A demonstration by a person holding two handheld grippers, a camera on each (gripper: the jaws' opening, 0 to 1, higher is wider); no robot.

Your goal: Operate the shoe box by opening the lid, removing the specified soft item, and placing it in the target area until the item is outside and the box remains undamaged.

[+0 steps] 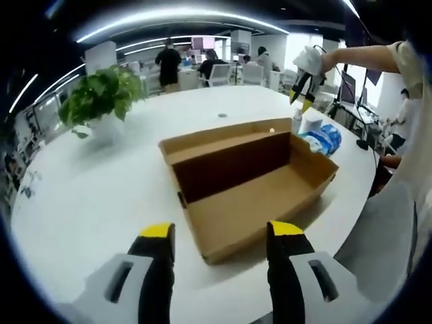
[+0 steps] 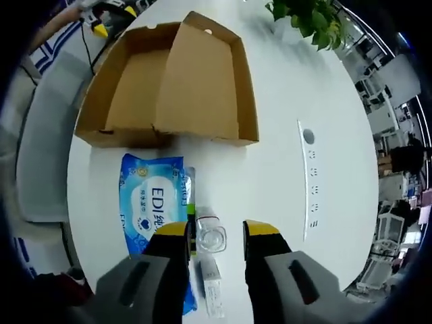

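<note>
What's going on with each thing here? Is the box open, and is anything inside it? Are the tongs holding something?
Shoe box: lid open, looks empty inside.
Blue wipes pack: lying flat on the table, outside the box.
Small clear bottle: on the table beside the pack.
Left tongs: open, holding nothing.
Right tongs: open, above the bottle, holding nothing.
Potted plant: upright on the table.

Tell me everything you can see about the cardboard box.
The box is plain brown cardboard, shallow and rectangular, resting flat on the white table. Its hinged lid is open, folded back along one long side. The inside looks empty. From the right gripper view, a blue wipes pack lies just beside one long wall; contact is unclear. No gripper touches the box.
</note>
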